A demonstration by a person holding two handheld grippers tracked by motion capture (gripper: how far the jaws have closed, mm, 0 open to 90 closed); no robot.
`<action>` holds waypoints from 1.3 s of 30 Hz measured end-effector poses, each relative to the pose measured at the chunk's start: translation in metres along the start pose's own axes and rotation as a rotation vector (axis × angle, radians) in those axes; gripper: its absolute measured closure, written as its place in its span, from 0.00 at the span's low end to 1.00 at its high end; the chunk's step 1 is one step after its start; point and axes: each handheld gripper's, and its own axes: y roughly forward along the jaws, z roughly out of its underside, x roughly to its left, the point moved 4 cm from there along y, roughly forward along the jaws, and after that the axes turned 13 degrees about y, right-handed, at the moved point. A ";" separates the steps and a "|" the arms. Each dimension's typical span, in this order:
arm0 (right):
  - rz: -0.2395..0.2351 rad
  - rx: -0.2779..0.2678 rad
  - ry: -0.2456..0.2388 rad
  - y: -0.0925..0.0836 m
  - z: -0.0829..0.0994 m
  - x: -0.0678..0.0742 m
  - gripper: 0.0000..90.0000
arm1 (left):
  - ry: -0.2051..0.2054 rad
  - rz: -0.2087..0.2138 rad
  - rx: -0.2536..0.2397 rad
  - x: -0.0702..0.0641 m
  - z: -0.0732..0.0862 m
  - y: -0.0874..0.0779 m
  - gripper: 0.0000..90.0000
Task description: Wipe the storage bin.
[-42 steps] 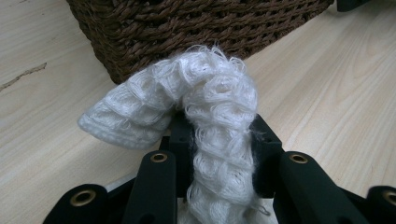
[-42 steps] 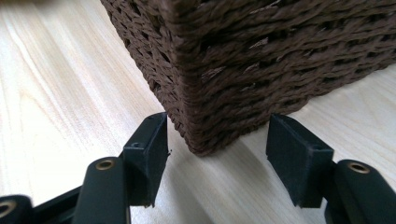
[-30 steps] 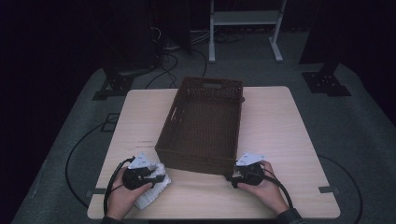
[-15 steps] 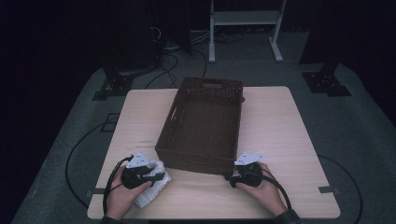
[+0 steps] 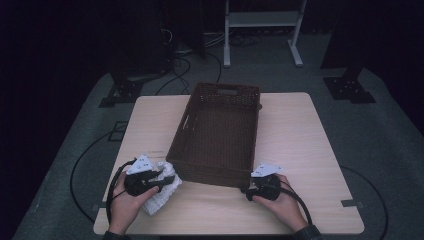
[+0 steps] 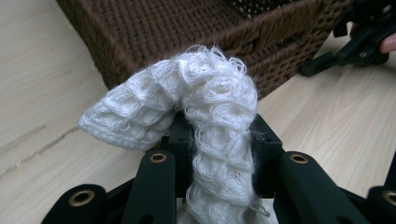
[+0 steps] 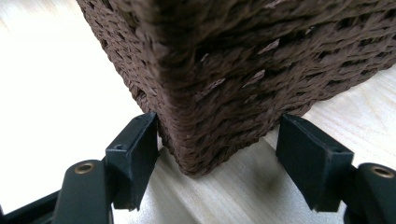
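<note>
A white waffle-weave cloth (image 5: 161, 194) lies at the table's front left, and my left gripper (image 5: 167, 179) is shut on a bunched fold of it. In the left gripper view the cloth (image 6: 215, 102) arches up between the jaws of the left gripper (image 6: 219, 140) and hangs a little above the wood. A dark brown woven basket (image 5: 210, 172) stands in the middle of the table. My right gripper (image 5: 249, 190) rests at its near right corner. In the right gripper view that basket corner (image 7: 243, 70) sits between the open jaws of the right gripper (image 7: 217, 144), with a gap at the right pad.
The light wooden table (image 5: 300, 150) has bare room to the right of the basket and behind it. The basket's near wall (image 6: 187, 32) is just beyond the cloth. Cables trail from both grippers off the front edge. Dark floor and stands surround the table.
The left gripper has risen slightly, lifting the gripped fold of cloth with it. The right gripper and the basket have stayed in place.
</note>
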 end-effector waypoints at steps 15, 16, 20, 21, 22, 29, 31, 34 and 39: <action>0.000 0.001 -0.004 0.000 0.000 0.000 0.32 | 0.015 0.000 -0.014 0.004 -0.011 0.013 0.76; 0.000 0.001 -0.003 0.000 0.000 0.000 0.32 | 0.008 0.003 -0.011 0.005 -0.010 0.015 0.76; -0.001 0.001 -0.004 0.000 0.000 0.000 0.33 | -0.001 0.010 -0.001 0.005 -0.007 0.019 0.76; -0.001 0.001 -0.004 0.000 0.000 0.000 0.33 | -0.006 0.014 0.010 0.005 -0.005 0.023 0.76; -0.001 0.002 -0.005 0.000 0.000 0.000 0.33 | -0.006 0.014 0.010 0.005 -0.005 0.023 0.76; -0.001 0.000 -0.007 0.000 0.000 0.000 0.33 | -0.014 0.031 0.055 0.005 0.005 0.035 0.76; -0.001 0.000 -0.008 0.000 0.000 0.000 0.33 | -0.011 0.036 0.064 0.005 0.007 0.038 0.76; -0.001 0.001 -0.006 0.000 0.000 0.000 0.33 | -0.008 0.044 0.091 0.004 0.011 0.043 0.75; -0.001 0.001 -0.006 0.000 0.000 0.000 0.33 | -0.002 0.056 0.129 0.002 0.017 0.053 0.75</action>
